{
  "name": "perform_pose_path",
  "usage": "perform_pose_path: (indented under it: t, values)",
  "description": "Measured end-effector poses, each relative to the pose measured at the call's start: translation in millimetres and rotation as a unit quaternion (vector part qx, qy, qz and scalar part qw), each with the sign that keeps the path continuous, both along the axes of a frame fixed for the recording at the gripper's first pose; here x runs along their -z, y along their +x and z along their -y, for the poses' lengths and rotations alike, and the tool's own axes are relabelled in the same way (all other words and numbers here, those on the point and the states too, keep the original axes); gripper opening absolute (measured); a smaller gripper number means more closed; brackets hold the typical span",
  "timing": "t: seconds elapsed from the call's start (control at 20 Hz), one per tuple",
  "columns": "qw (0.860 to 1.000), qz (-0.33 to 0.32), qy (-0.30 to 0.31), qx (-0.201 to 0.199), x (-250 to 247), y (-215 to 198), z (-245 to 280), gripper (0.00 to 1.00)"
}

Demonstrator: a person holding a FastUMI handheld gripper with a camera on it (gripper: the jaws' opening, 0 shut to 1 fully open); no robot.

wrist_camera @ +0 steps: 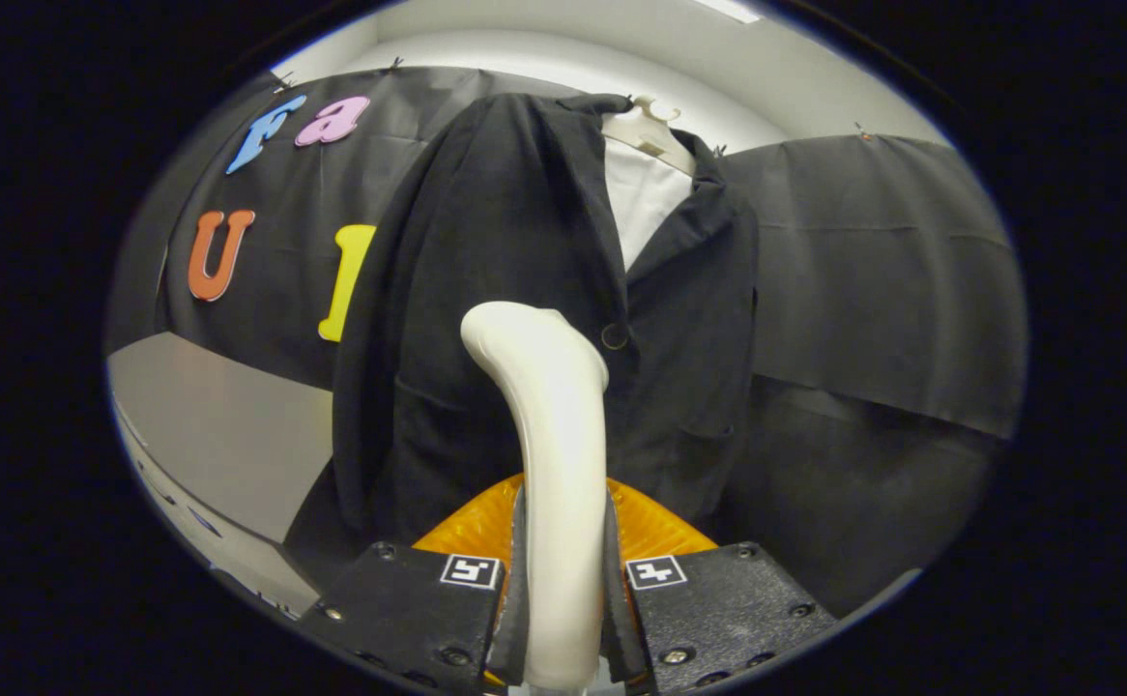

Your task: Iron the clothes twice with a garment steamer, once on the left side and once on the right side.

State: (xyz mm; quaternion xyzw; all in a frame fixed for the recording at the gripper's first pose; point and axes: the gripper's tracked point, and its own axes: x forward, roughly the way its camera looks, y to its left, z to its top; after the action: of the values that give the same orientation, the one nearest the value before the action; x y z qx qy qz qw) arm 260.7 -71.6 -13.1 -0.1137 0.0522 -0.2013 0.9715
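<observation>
Cream, smooth plastic forms the garment steamer (552, 454), whose stiff curved handle is clamped between both fingers of the tool (563, 619), its head reaching up just before the jacket. It is judged rigid, fairly light and somewhat slippery, best held low on the handle. Beyond hangs the dark jacket (525, 319), soft and limp, on a pale hanger (646, 130).

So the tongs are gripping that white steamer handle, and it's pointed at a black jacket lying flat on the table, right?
Not quite. The gripper view shows the tongs shut on the white steamer handle, but the black jacket is not lying on the table. It hangs upright on a white hanger against the booth wall, just beyond the handle.
</observation>
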Motion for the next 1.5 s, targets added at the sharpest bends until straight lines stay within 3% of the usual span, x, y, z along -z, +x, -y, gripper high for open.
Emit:
perform_pose_path:
  t: [1.15,1.5]
  values:
    - [0.990,-0.137,0.017,0.024,198.4,-17.5,0.0,0.35]
    - [0.988,-0.151,0.020,0.039,212.3,-23.9,-0.9,0.35]
